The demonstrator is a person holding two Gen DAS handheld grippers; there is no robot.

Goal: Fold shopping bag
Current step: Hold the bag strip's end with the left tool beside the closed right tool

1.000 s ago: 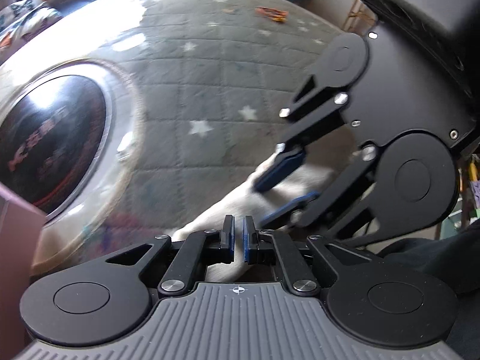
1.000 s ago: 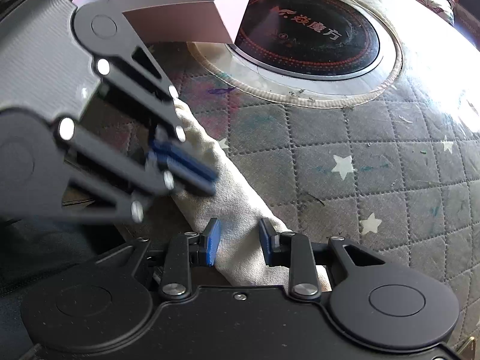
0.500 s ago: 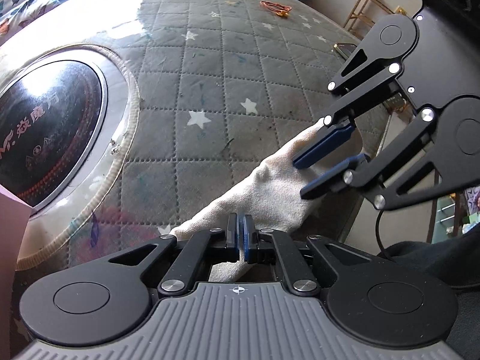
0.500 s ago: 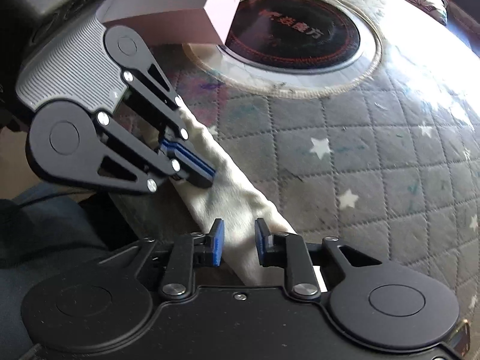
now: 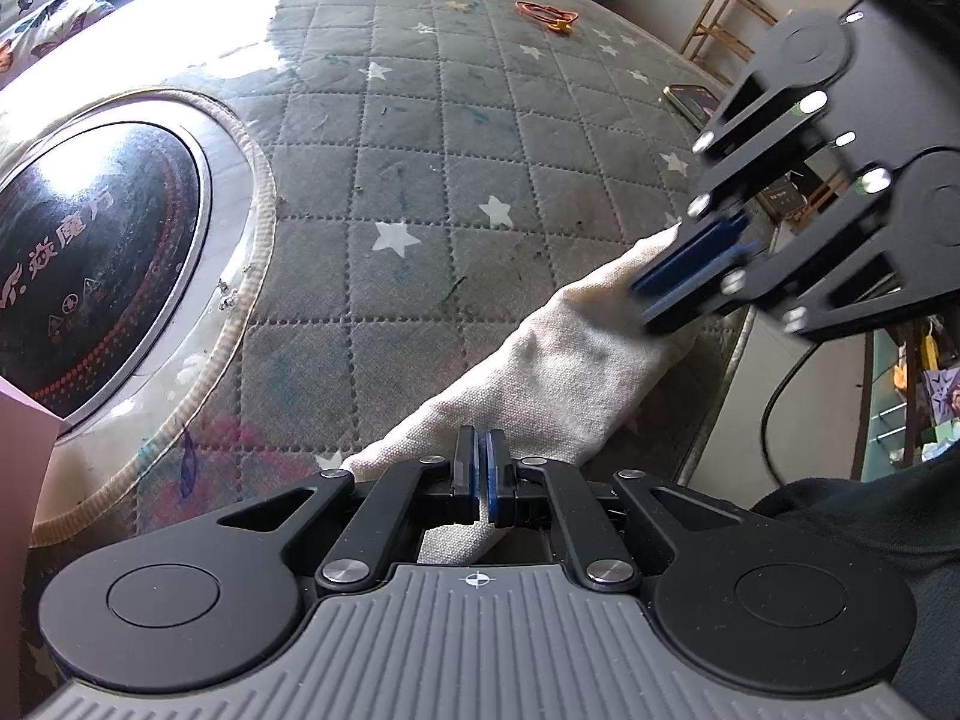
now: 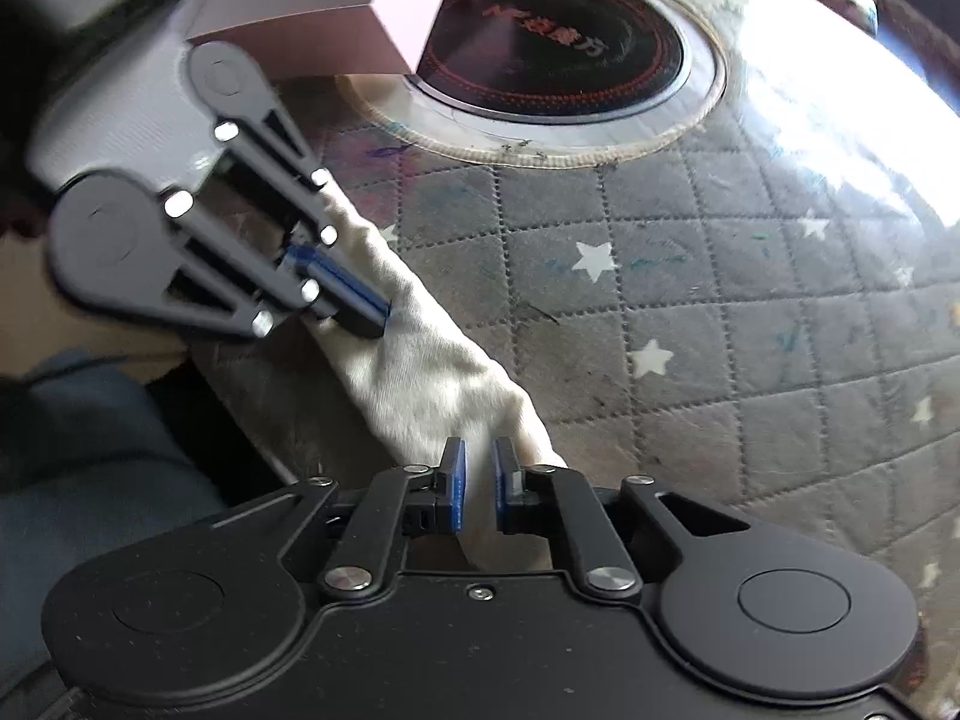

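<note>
- The cream bag [image 5: 558, 360] is lying bunched into a long strip along the near edge of the quilted bench [image 5: 420, 192].
- The left claw [image 5: 480, 474] is clamping one end.
- The right claw [image 6: 477, 489] has just been closing, now pinching the other end.
- The strip's long axis is running straight between both claws.

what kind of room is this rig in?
Likely a home living or dining room. A round table wears a quilted star-print cover, with an induction hob set in its middle. A wooden rack stands by the wall, and butterfly-print fabric lies beyond.
</note>
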